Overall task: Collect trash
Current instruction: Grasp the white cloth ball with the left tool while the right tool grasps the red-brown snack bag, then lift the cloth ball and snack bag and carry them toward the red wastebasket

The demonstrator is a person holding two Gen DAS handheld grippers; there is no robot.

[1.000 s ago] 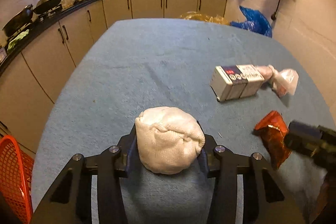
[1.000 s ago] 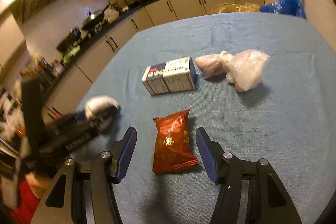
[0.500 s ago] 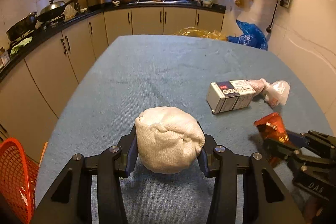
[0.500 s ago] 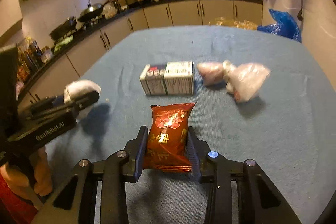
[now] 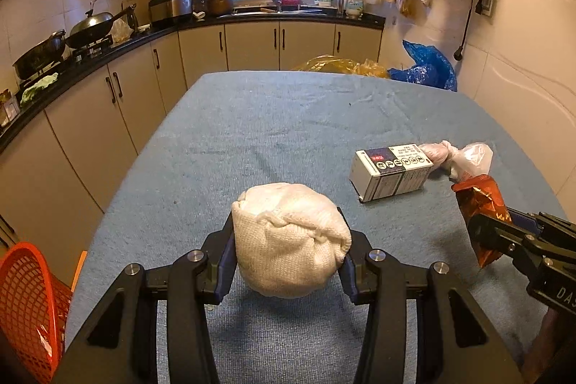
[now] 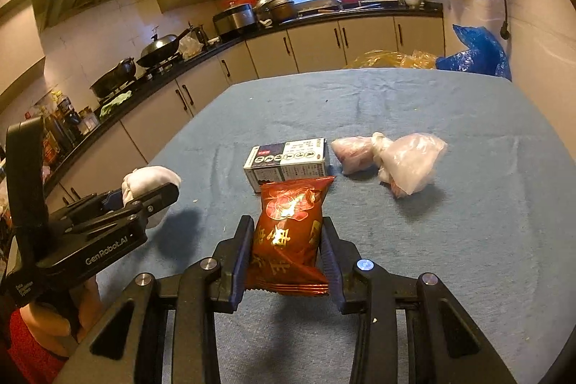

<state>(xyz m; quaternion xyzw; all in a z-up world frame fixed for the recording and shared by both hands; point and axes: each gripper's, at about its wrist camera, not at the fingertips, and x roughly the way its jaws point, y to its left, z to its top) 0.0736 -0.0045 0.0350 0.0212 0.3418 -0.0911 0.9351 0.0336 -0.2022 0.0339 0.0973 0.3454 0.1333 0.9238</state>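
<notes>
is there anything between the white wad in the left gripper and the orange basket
Nothing visible does. The left gripper holds the white wad above the blue table cover, and the orange basket sits low beyond the table's left edge. Only open cloth and the table edge lie between them.

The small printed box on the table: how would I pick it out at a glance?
Look at the blue cloth-covered table. Near its middle, the small printed box lies on its side, just beyond the red snack packet and left of the knotted clear plastic bag. It is the only stiff, straight-edged item there.
</notes>
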